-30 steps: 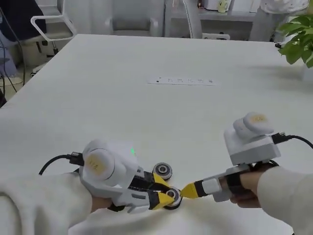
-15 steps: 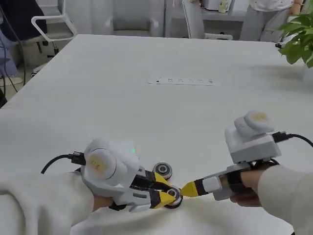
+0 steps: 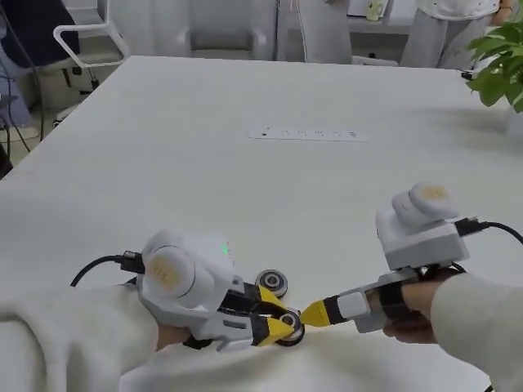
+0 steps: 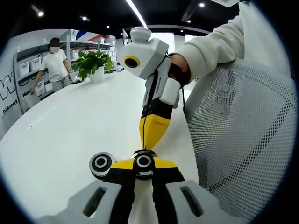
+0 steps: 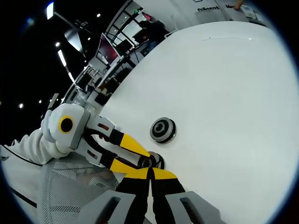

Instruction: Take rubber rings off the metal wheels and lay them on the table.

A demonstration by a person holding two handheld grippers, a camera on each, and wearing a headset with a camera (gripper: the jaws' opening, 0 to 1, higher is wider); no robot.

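My left gripper [image 3: 282,325] [image 4: 143,164] is shut on a small metal wheel [image 3: 289,327] [image 4: 143,162] [image 5: 153,162] with a black rubber ring, holding it low over the table near the front edge. My right gripper [image 3: 306,316] [image 5: 149,172] comes in from the right, jaws shut, with its yellow tips against that wheel's rim. Whether it pinches the ring I cannot tell. A second wheel [image 3: 271,283] [image 4: 102,163] [image 5: 163,129], also ringed in black, lies flat on the table just beyond the left gripper.
The white table [image 3: 245,180] stretches away, with a flush socket strip [image 3: 309,135] at its middle. A potted plant [image 3: 498,61] stands at the far right edge. Chairs [image 3: 82,45] and standing people are beyond the far side. A mesh chair back [image 4: 243,140] is close by.
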